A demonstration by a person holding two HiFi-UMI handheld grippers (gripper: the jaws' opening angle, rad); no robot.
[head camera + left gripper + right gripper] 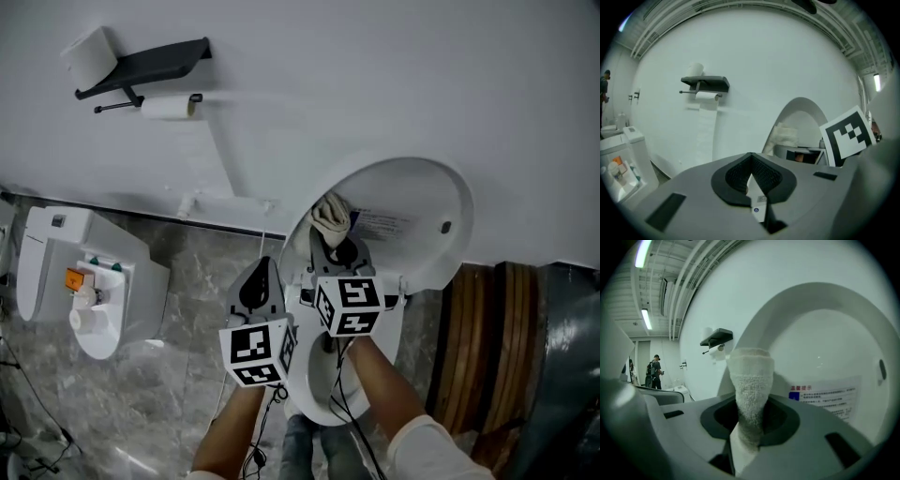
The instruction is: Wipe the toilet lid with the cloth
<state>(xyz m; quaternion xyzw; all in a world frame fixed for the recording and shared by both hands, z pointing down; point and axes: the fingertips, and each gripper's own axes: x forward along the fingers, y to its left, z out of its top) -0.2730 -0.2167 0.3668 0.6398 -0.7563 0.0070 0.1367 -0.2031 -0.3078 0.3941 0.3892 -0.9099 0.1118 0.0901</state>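
The white wall [375,75] fills most of your view, and the toilet lid [417,197] stands raised against it. Off to the left a dark shelf [150,64] hangs on the wall with a paper roll [169,107] under it. Your left gripper [259,281] is clenched on nothing, just left of the lid. Your right gripper [336,246] grasps the cloth [331,216], its bunched end up before the lid's inner face; contact can't be told.
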